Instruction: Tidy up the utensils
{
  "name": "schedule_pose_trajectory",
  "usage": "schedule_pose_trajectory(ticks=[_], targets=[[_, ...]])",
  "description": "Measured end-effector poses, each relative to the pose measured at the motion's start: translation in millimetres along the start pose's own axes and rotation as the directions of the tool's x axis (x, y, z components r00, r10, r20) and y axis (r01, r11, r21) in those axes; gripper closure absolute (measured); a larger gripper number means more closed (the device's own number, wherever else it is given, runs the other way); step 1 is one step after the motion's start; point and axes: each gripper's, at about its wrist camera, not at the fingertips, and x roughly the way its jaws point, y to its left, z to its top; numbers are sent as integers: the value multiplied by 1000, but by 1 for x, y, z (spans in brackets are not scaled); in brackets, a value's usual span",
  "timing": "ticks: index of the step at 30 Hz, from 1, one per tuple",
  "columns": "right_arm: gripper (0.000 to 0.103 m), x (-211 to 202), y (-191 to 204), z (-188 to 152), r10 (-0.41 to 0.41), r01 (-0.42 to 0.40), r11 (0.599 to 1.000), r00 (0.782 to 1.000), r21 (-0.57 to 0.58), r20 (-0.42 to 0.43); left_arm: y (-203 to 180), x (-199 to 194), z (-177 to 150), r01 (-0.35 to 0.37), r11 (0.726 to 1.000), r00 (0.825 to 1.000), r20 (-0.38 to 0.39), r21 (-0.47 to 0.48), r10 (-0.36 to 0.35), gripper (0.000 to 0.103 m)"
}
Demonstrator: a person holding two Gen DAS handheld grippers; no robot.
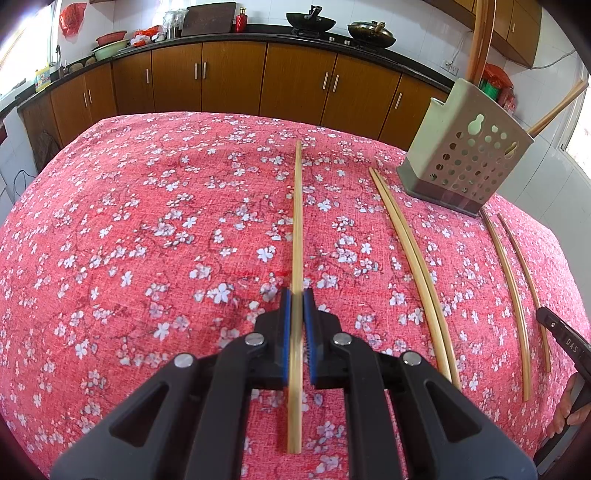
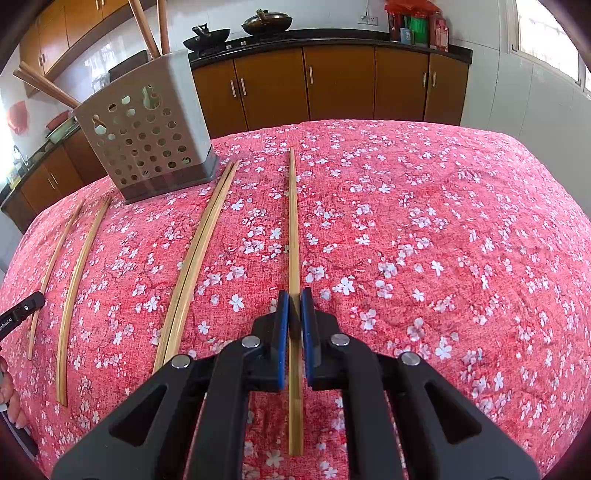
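A beige perforated utensil holder (image 1: 467, 155) (image 2: 147, 136) stands on the red floral tablecloth with several chopsticks sticking out of it. My left gripper (image 1: 297, 299) is shut on a bamboo chopstick (image 1: 297, 221) that runs straight ahead along the cloth. My right gripper (image 2: 294, 297) is shut on another bamboo chopstick (image 2: 293, 221), also pointing ahead. A close pair of chopsticks (image 1: 410, 251) (image 2: 199, 247) lies between the two grippers. Two more single chopsticks (image 1: 511, 291) (image 2: 77, 273) lie apart below the holder.
The table (image 1: 147, 221) is covered by the red cloth. Behind it run brown kitchen cabinets (image 1: 229, 77), a counter with two woks (image 1: 310, 20) and a sink area at the left. A window (image 2: 546, 33) is at the right.
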Motion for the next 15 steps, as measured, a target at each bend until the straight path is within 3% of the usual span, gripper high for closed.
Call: schedule_pose_trajectory(ticks=[15], targets=[[95, 0, 0, 0, -1, 1, 1000, 1000, 0, -1, -2, 0, 1, 2, 1000, 1000, -1, -4, -2, 92]])
